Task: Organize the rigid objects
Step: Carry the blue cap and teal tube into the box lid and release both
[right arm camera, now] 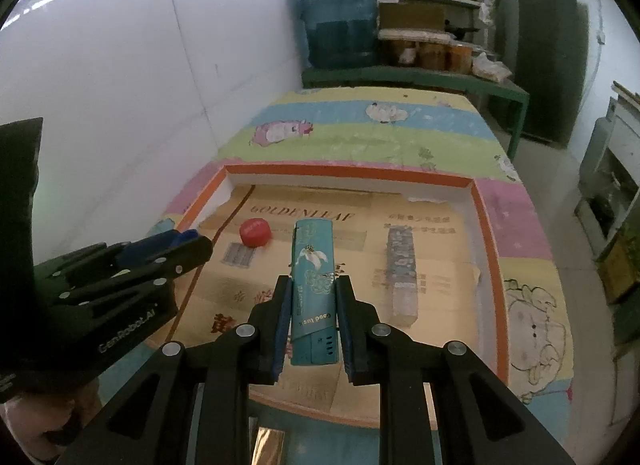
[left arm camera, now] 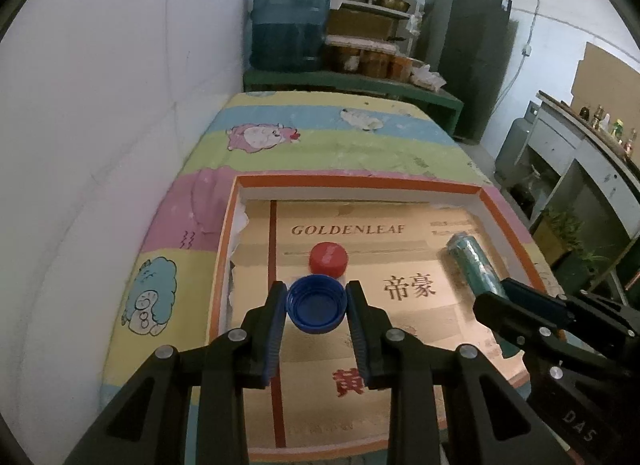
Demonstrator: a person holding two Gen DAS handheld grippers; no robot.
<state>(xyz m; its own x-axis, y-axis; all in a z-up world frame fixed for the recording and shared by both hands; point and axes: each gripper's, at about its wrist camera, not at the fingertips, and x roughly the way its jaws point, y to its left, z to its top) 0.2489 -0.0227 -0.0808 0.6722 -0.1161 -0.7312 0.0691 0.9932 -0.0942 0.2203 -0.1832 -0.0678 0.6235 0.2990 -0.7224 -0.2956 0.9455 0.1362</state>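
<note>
My left gripper (left arm camera: pixel 316 305) is shut on a blue bottle cap (left arm camera: pixel 316 308), open side up, held above the floor of an orange-rimmed cardboard tray (left arm camera: pixel 360 181). Just beyond it a red cap (left arm camera: pixel 328 259) lies on the tray floor. My right gripper (right arm camera: pixel 313 297) is shut on a teal box (right arm camera: pixel 313 289) with a flower print, pointing away over the same tray (right arm camera: pixel 344 171). The red cap (right arm camera: pixel 255 231) lies left of the box. A grey patterned bar (right arm camera: pixel 401 277) lies on the tray floor to the right. The left gripper (right arm camera: pixel 176 249) shows at the right wrist view's left edge.
The tray sits on a table with a pastel cartoon cloth (left arm camera: pixel 320 137) against a white wall on the left. Behind the table, a green bench holds a large blue water jug (left arm camera: pixel 288 17) and jars. Shelves and a dark cabinet (left arm camera: pixel 468 45) stand beyond.
</note>
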